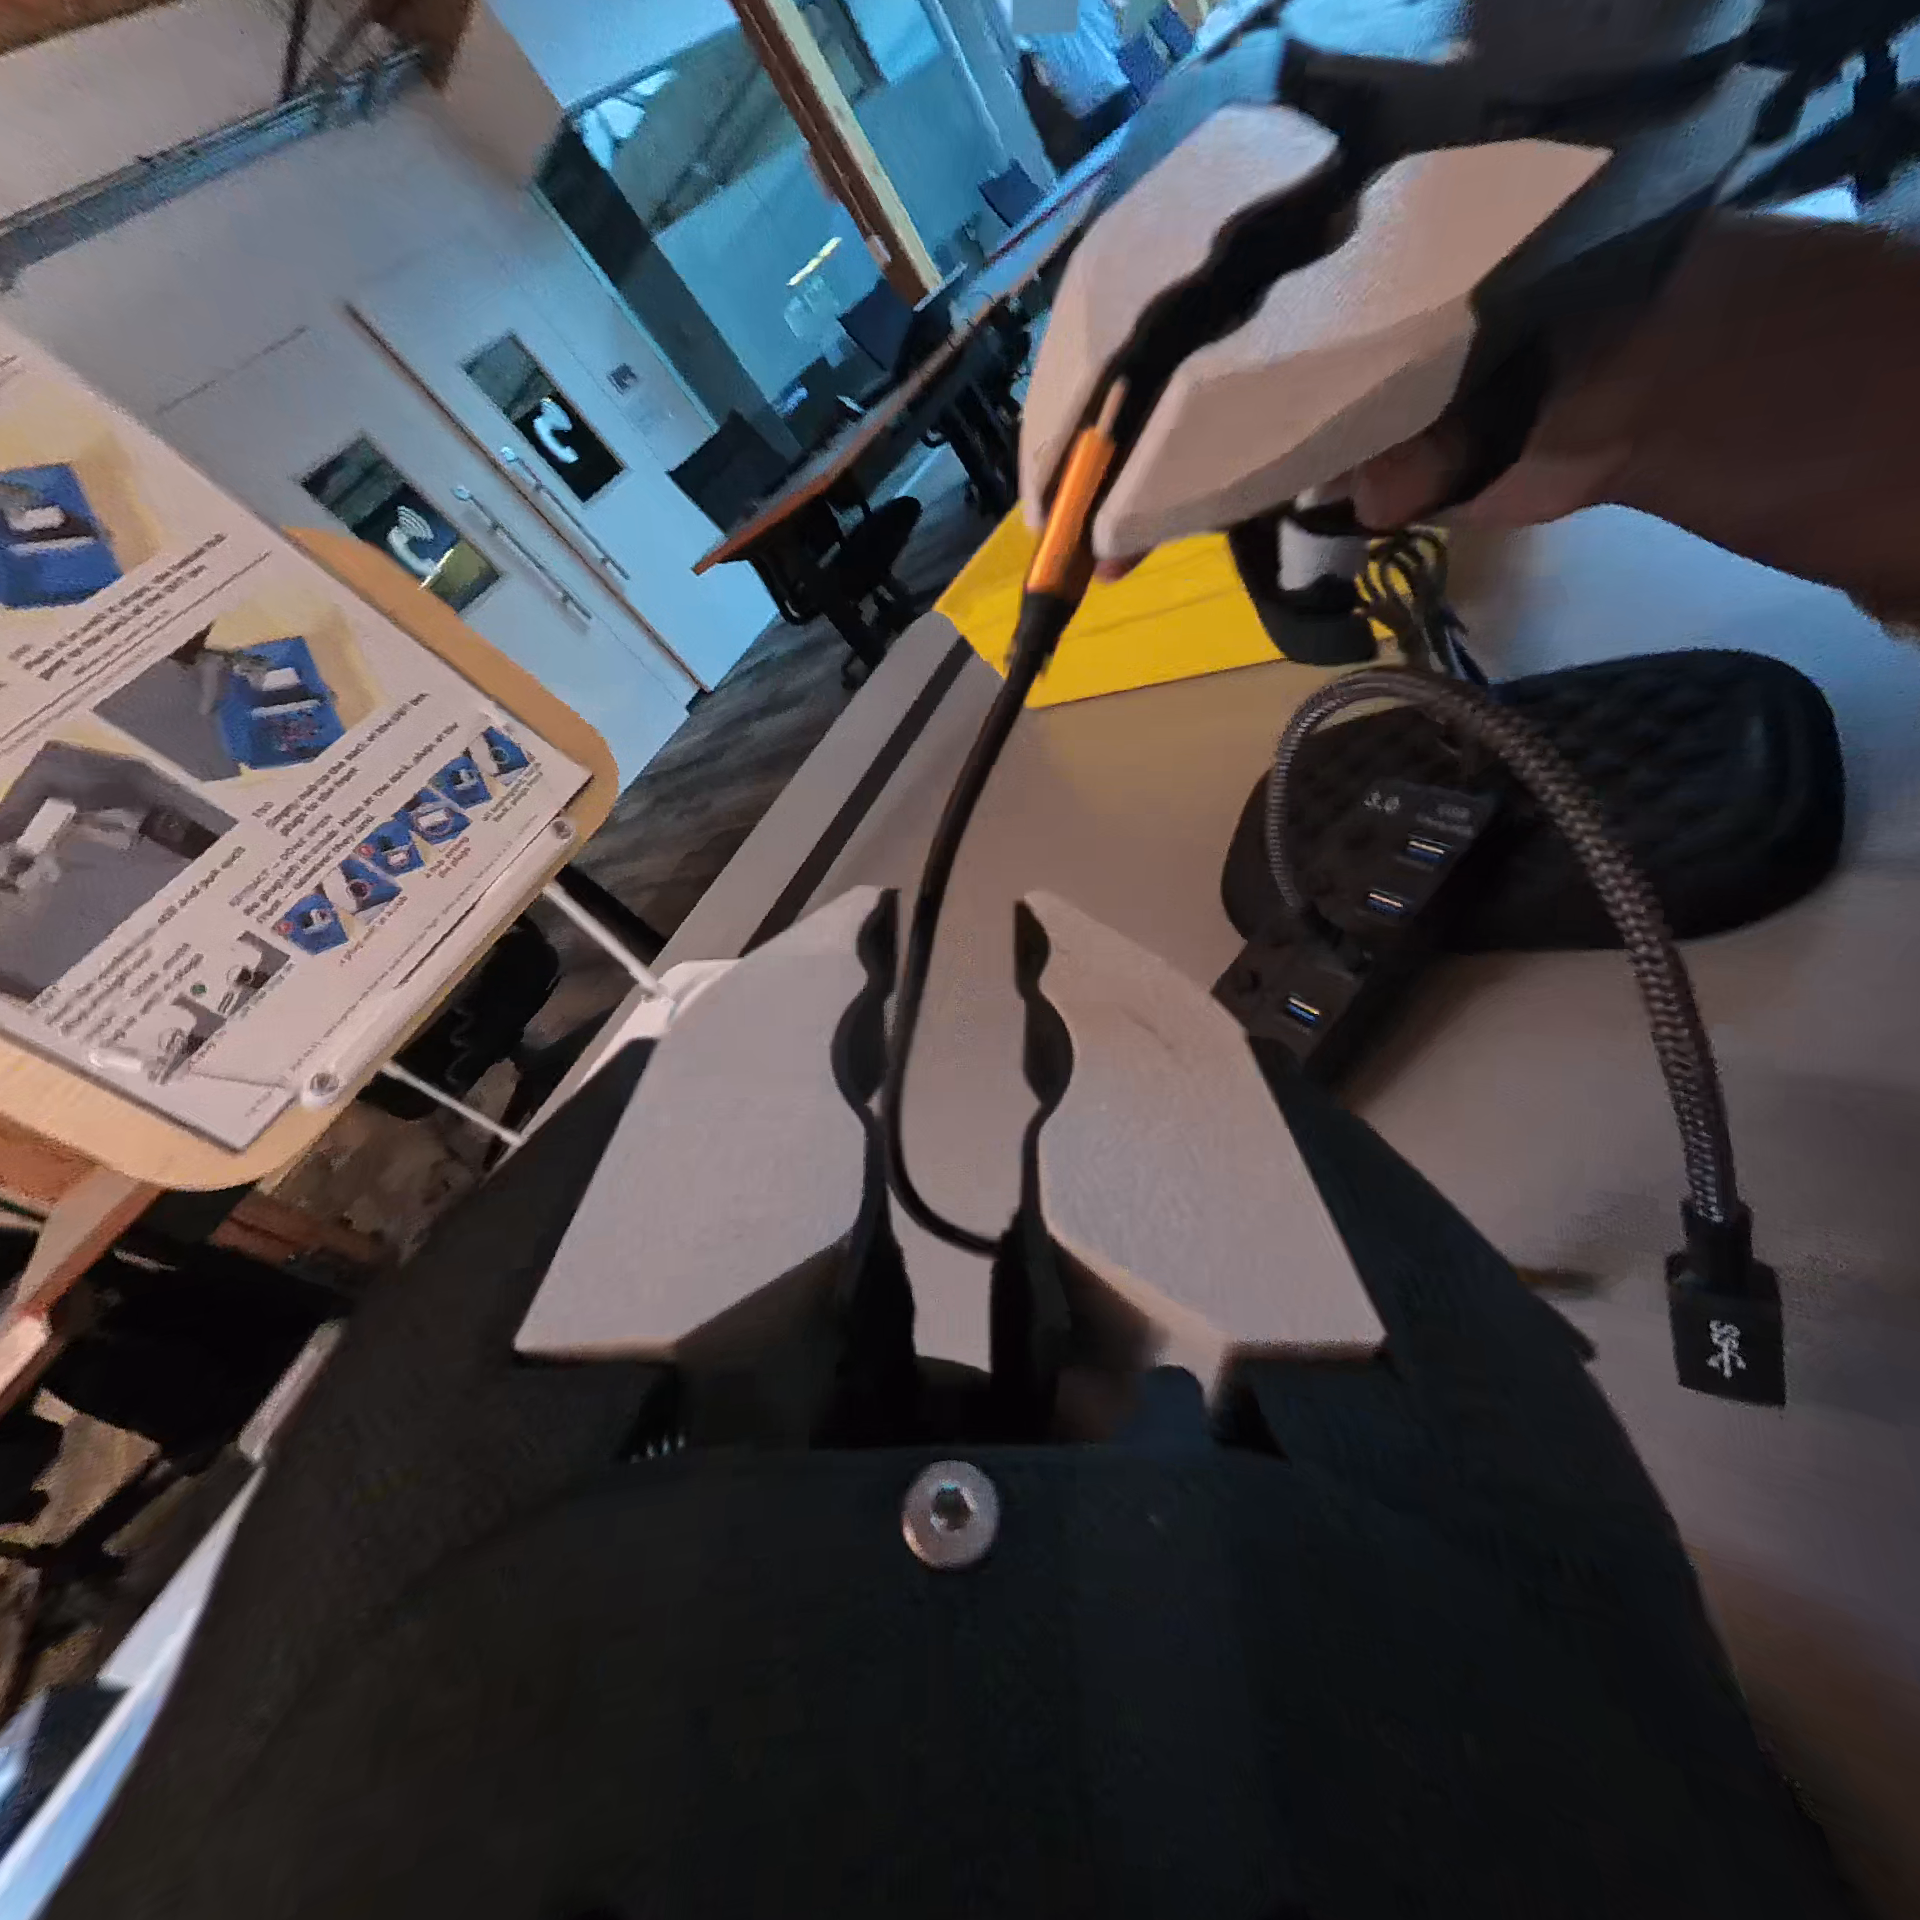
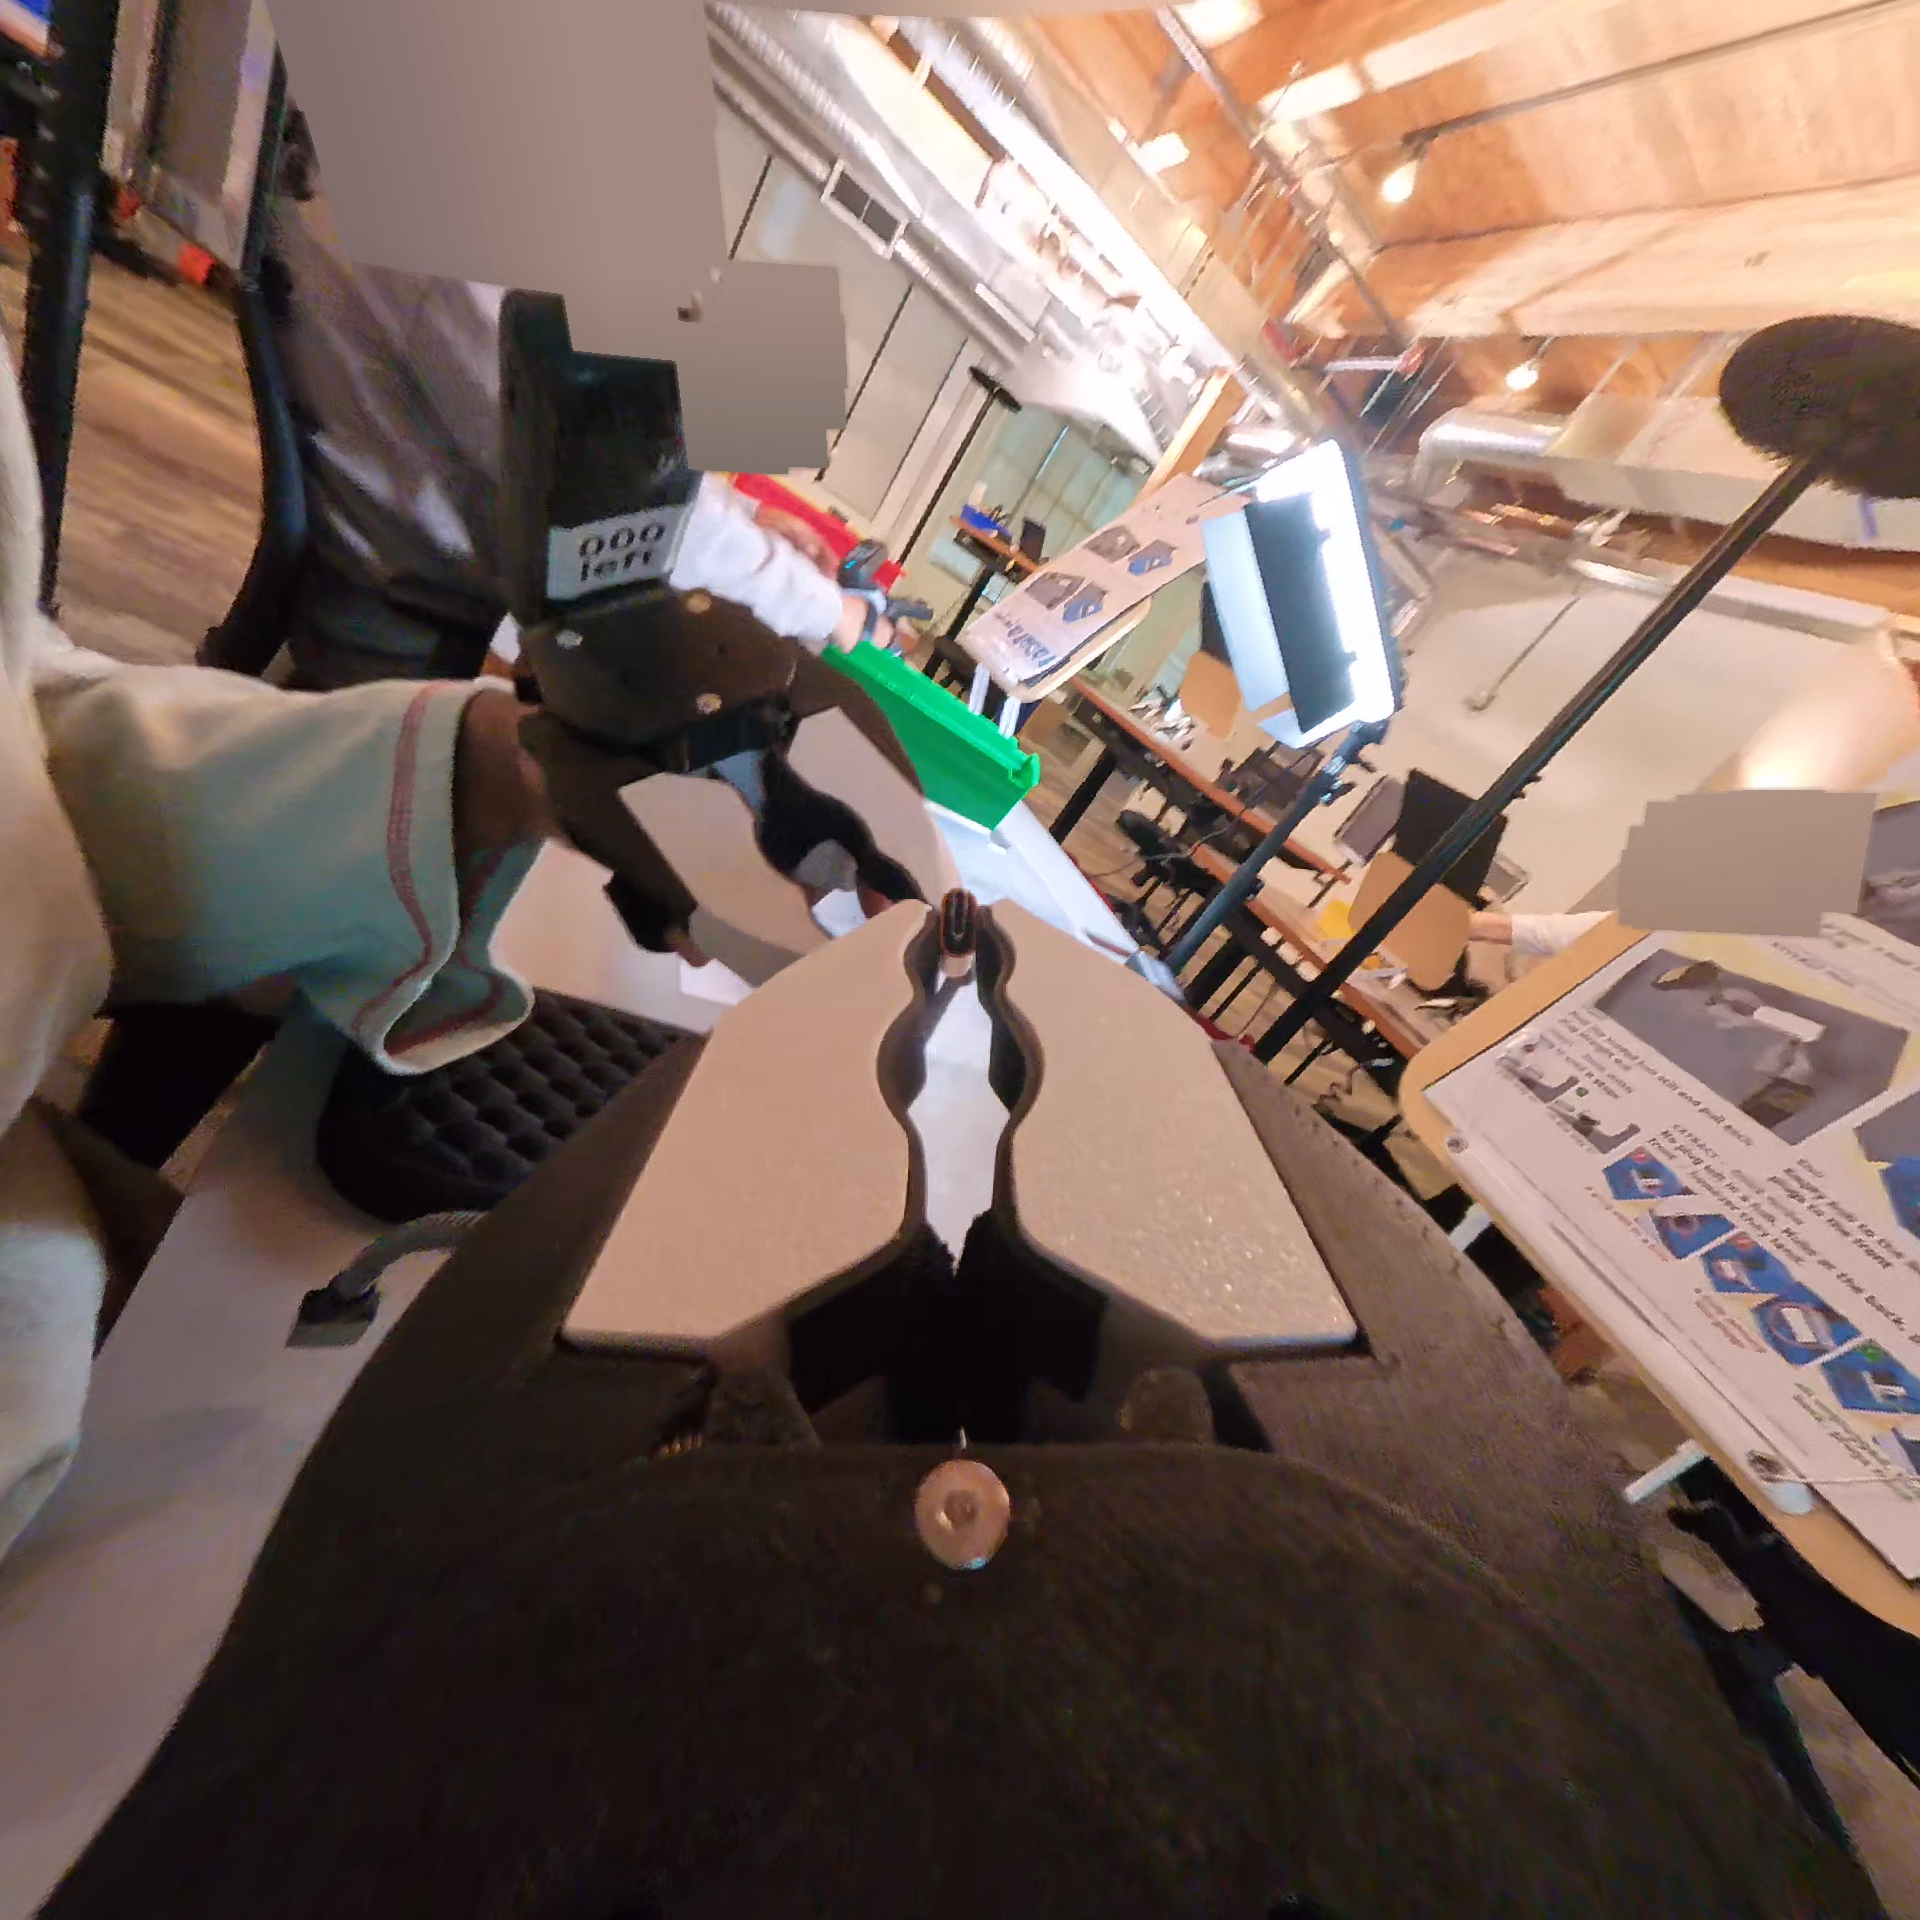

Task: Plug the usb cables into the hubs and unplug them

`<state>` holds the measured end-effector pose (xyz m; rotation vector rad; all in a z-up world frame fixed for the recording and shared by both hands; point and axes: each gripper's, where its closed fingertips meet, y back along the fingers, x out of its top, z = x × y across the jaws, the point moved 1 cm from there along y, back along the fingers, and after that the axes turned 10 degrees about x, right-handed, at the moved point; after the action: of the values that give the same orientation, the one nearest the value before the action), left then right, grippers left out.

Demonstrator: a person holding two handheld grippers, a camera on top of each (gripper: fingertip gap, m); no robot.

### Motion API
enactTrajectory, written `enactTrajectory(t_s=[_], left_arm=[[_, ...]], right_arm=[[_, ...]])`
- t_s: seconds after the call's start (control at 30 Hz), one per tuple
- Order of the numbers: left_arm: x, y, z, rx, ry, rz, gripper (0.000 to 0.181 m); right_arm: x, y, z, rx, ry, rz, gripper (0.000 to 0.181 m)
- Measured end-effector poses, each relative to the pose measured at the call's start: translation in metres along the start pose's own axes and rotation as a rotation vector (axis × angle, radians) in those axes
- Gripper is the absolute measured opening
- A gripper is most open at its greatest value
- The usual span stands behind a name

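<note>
My right gripper (image 2: 957, 920) is shut on the orange plug (image 1: 1075, 509) of a thin black cable (image 1: 940, 831); the plug's dark end (image 2: 956, 928) shows between its tips. In the left wrist view the right gripper (image 1: 1081, 540) hangs above the table. The cable runs down between the fingers of my left gripper (image 1: 954, 914), which is open, with its jaws a little apart around it. A black hub (image 1: 1351, 914) with blue ports lies on a black mat (image 1: 1683, 790). Its braided cable (image 1: 1621, 883) arcs over to a black plug (image 1: 1730, 1330), which is free.
An instruction board (image 1: 260, 831) on a wooden stand is to the left, also in the right wrist view (image 2: 1714, 1195). A yellow sheet (image 1: 1143, 613) lies at the far table edge. A light panel (image 2: 1299, 603) on a stand and a microphone (image 2: 1818, 405) are beyond the table. The tips of one gripper are about 7 cm away from the tips of the other.
</note>
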<state>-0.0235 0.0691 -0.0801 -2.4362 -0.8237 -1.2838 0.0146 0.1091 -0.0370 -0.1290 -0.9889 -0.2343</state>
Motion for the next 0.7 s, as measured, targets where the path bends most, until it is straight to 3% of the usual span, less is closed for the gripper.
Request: enactTrajectory(t_s=[0.17, 0.27, 0.37, 0.5, 0.63, 0.7], left_arm=[[-0.043, 0.000, -0.017, 0.134, 0.255, -0.155, 0.050], [-0.070, -0.007, -0.002, 0.075, 0.518, -0.226, 0.055], [-0.090, -0.017, 0.009, 0.040, 0.603, -0.290, 0.054], [-0.084, -0.022, 0.029, -0.045, 0.520, -0.268, 0.005], [-0.062, -0.025, 0.024, -0.030, 0.707, -0.110, 0.004], [-0.050, -0.023, 0.018, -0.057, 0.875, 0.005, 0.004]], right_arm=[[0.023, 0.011, 0.015, -0.084, 0.076, 0.081, 0.006], [0.039, 0.014, 0.017, -0.094, 0.127, 0.124, 0.006], [0.052, 0.013, 0.017, -0.085, 0.161, 0.139, 0.006], [0.065, 0.003, 0.012, -0.048, 0.187, 0.143, 0.006], [0.074, -0.012, 0.007, 0.004, 0.155, 0.206, 0.007], [0.073, -0.019, 0.005, 0.020, 0.149, 0.209, 0.025]])
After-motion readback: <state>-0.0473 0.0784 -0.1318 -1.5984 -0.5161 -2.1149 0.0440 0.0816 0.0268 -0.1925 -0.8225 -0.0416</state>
